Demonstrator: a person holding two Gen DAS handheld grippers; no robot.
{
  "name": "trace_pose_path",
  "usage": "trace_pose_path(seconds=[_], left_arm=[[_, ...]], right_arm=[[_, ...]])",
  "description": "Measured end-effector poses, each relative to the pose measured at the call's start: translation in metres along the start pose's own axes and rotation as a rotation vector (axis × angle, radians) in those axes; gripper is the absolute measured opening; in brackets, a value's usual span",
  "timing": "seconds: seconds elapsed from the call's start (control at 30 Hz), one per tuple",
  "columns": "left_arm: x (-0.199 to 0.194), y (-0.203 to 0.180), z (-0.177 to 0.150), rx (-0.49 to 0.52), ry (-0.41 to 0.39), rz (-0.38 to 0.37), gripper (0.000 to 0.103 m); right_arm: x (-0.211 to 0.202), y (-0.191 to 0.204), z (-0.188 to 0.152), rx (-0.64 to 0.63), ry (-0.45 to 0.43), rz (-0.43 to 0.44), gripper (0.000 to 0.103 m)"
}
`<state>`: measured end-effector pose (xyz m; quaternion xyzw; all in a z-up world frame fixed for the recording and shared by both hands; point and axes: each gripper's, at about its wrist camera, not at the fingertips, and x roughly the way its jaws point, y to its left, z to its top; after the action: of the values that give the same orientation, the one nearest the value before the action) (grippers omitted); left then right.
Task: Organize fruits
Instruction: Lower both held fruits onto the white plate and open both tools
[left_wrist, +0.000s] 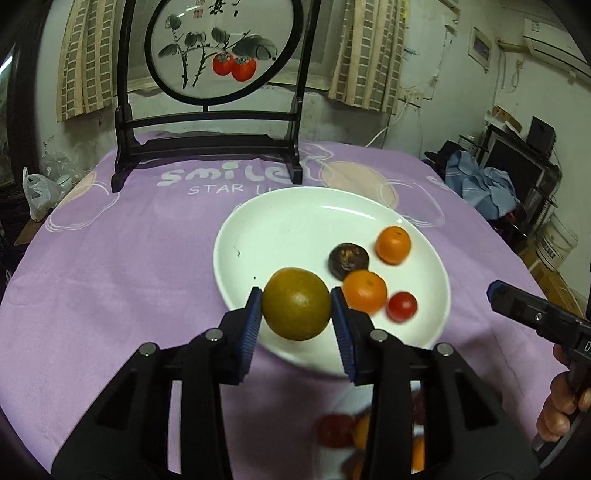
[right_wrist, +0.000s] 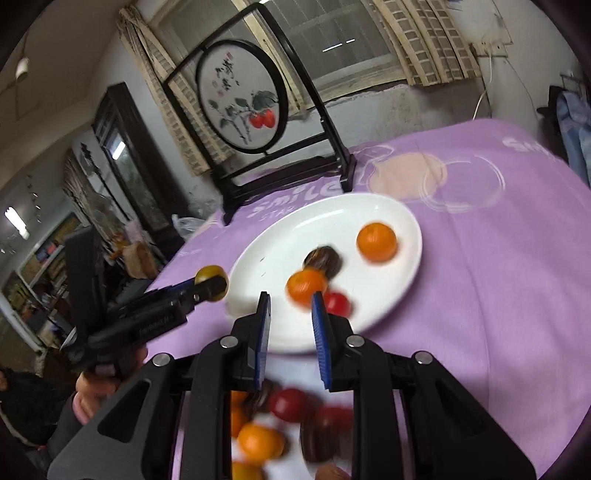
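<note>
My left gripper (left_wrist: 296, 308) clamped on round olive-green citrus fruit (left_wrist: 296, 303), held just above near rim of white oval plate (left_wrist: 280, 221). My right gripper (right_wrist: 290, 306) empty, blue pads at their narrowest with gap showing. On plate: two small orange tangerines (left_wrist: 393, 244), dark brown wrinkled fruit (left_wrist: 348, 259), red cherry tomato (left_wrist: 402, 305). Purple tablecloth (left_wrist: 122, 266) underneath.

walls: pale, scuffed | window (right_wrist: 332, 40): checked curtains (left_wrist: 364, 55) | table: purple cloth (left_wrist: 110, 266) | right: air conditioner (left_wrist: 554, 48)

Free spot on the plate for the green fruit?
Bare: the plate's far-left half, toward the screen stand. Crowded: near-right side, with two oranges, a dark fruit and a red fruit.
</note>
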<state>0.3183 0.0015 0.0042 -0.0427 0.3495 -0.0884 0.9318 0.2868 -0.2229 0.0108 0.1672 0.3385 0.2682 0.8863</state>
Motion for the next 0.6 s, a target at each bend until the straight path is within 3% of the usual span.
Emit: trace_pose_path(seconds=[0.07, 0.17, 0.3, 0.43, 0.6], left_arm=[[0.010, 0.004, -0.001, -0.020, 0.035, -0.006, 0.038], [0.001, 0.011, -0.005, -0.006, 0.015, 0.008, 0.038], [-0.016, 0.023, -0.003, -0.049, -0.013, -0.002, 0.038], [-0.027, 0.026, 0.000, -0.062, -0.045, -0.001, 0.038], [-0.028, 0.025, -0.002, -0.064, -0.039, -0.009, 0.038]], right_arm=[[0.002, -0.004, -0.002, 0.022, 0.045, 0.031, 0.019], [-0.021, 0.005, -0.018, -0.084, 0.083, -0.057, 0.020], [-0.054, 0.021, -0.057, -0.287, 0.153, -0.093, 0.061], [-0.069, 0.026, -0.108, -0.455, 0.270, -0.252, 0.061], [-0.072, 0.028, -0.137, -0.436, 0.353, -0.148, 0.061]])
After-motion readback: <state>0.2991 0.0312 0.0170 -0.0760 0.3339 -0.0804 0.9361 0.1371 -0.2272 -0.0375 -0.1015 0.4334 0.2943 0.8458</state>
